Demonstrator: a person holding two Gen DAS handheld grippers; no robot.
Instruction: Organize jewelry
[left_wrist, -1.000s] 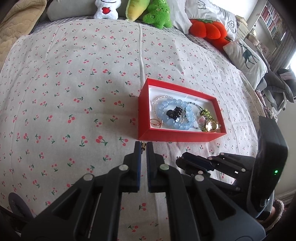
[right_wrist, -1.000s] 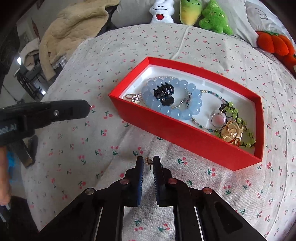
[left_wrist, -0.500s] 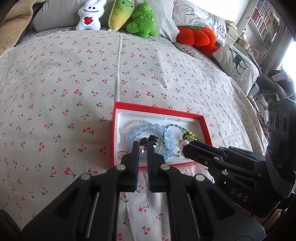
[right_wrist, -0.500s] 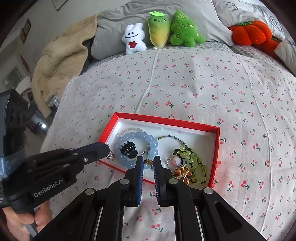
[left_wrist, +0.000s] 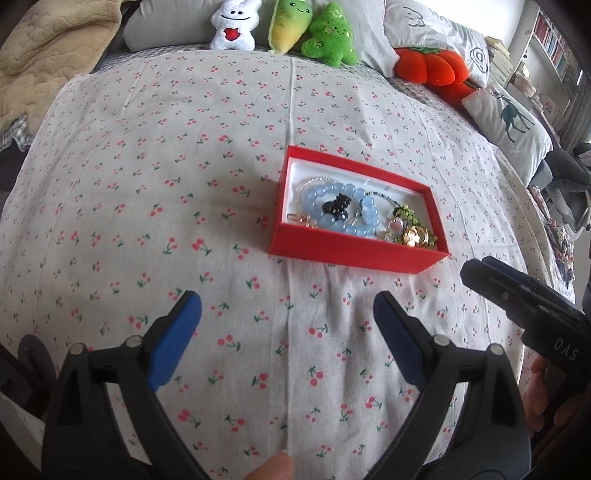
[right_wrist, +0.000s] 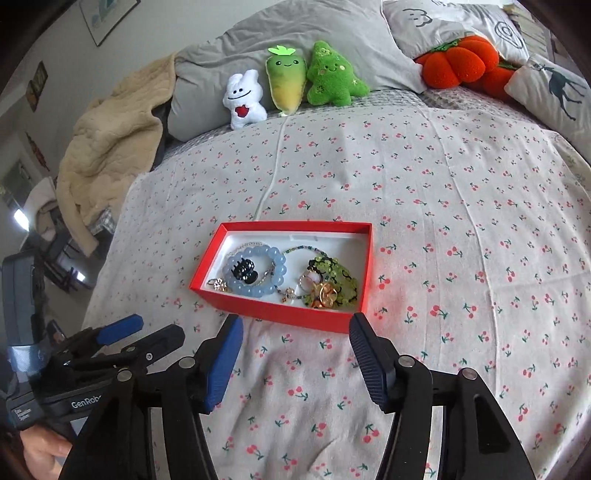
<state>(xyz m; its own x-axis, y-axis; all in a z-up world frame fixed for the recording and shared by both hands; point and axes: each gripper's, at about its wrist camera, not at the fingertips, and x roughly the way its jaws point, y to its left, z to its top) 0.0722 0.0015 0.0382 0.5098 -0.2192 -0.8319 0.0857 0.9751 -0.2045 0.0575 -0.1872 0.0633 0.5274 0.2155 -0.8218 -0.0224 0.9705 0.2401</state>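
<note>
Now, the cherry-print bedspread (right_wrist: 443, 184) runs off every edge, and one shallow red cardboard box with a white lining (right_wrist: 364, 273) sits on it, mid-bed. Three small plush toys (right_wrist: 288, 85) line the grey pillow behind. Inside the box, one pale blue bead bracelet (right_wrist: 273, 258) rings one black claw clip (right_wrist: 243, 271); the green-and-gold tangle (right_wrist: 332, 288) beside it is too knotted to count. Left gripper (left_wrist: 286, 314) jaws opening, spread wide over bare cloth, nothing between. Right gripper (right_wrist: 295, 332) jaws opening too, empty, just short of the box's near wall.
</note>
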